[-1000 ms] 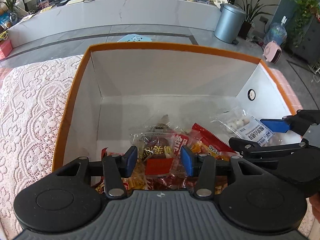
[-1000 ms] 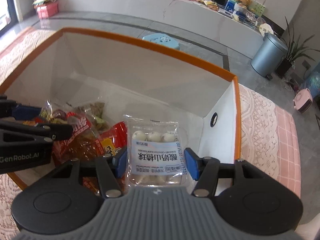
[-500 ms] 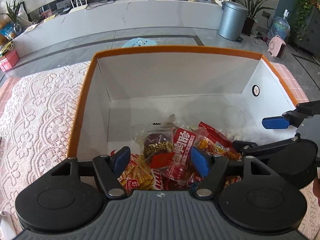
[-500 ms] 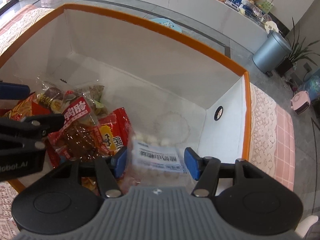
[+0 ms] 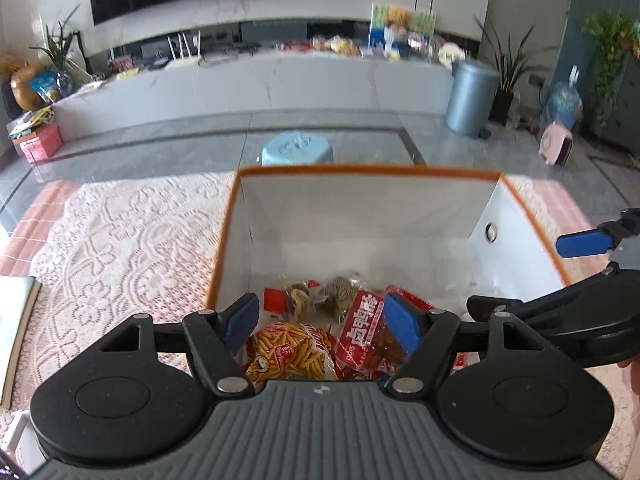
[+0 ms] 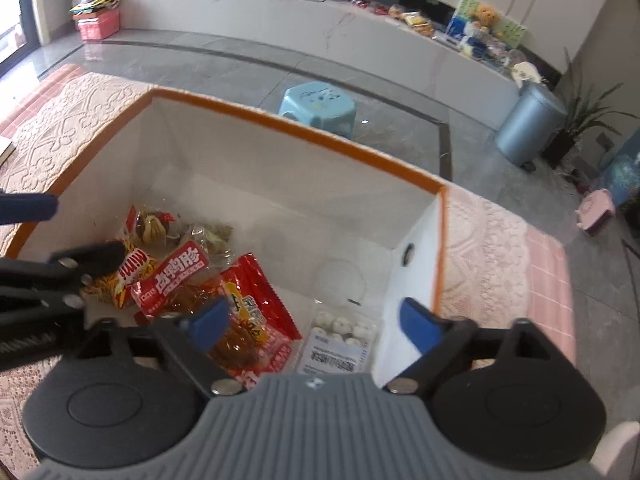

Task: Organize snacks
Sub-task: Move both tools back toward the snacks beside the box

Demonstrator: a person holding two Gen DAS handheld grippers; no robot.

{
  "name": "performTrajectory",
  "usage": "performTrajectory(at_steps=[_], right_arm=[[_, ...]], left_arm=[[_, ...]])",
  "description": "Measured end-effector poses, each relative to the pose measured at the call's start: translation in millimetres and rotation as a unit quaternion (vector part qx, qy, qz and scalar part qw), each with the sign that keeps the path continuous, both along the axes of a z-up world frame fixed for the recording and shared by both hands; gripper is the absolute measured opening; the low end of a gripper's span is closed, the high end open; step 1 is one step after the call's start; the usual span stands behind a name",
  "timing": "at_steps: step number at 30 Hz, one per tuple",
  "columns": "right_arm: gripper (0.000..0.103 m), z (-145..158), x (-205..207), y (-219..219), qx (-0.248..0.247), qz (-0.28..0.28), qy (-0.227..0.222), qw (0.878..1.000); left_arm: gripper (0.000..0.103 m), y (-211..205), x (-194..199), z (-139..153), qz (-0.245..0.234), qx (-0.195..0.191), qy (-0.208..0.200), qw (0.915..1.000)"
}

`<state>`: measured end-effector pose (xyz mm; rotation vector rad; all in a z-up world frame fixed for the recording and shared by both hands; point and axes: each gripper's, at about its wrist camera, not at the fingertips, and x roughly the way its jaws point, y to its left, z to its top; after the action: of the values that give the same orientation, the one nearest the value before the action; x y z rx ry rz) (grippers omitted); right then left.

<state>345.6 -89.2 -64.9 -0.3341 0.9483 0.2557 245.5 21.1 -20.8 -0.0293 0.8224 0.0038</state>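
Observation:
An orange-rimmed white box (image 5: 360, 200) (image 6: 280, 168) holds a heap of snacks. In the left wrist view, a yellow fries bag (image 5: 292, 352) and a red packet (image 5: 364, 328) lie under my left gripper (image 5: 320, 316), which is open and empty above them. In the right wrist view, a clear packet of white balls (image 6: 340, 340) lies on the box floor by the right wall, beside a red packet (image 6: 256, 312). My right gripper (image 6: 314, 316) hangs above it with its jaws opening, and the pads touch nothing.
The box stands on a lace tablecloth (image 5: 120, 248) over a pink table. A book edge (image 5: 16, 320) shows at the far left. Beyond the table are a blue stool (image 5: 296, 148), a grey bin (image 5: 470, 96) and a long white counter.
Both grippers have opened and risen out of the box. The left one let go of a red snack packet. The right one dropped the packet of white balls onto the box floor.

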Motion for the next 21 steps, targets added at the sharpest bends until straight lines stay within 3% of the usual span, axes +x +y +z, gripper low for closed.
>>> performTrajectory(at_steps=[3,11,17,21], right_arm=[[0.097,16.0,-20.8,-6.3,0.017,0.000,-0.032,0.999],[0.099,38.0,-68.6,-30.6,0.108,-0.058,-0.027,0.992],[0.099,38.4,-120.2,-36.3,0.108,-0.065,-0.054,0.990],[0.099,32.2,-157.5,-41.3,0.133,-0.055,-0.059,0.988]], left_arm=[[0.084,1.9,-17.2,10.7,0.003,-0.003,-0.020,0.9998],[0.085,-0.4,-64.6,23.2,-0.005,0.008,-0.057,0.9983],[0.086,-4.9,-97.5,21.5,-0.026,0.003,-0.067,0.9974],[0.086,-4.9,-117.5,17.5,-0.037,-0.010,-0.068,0.9970]])
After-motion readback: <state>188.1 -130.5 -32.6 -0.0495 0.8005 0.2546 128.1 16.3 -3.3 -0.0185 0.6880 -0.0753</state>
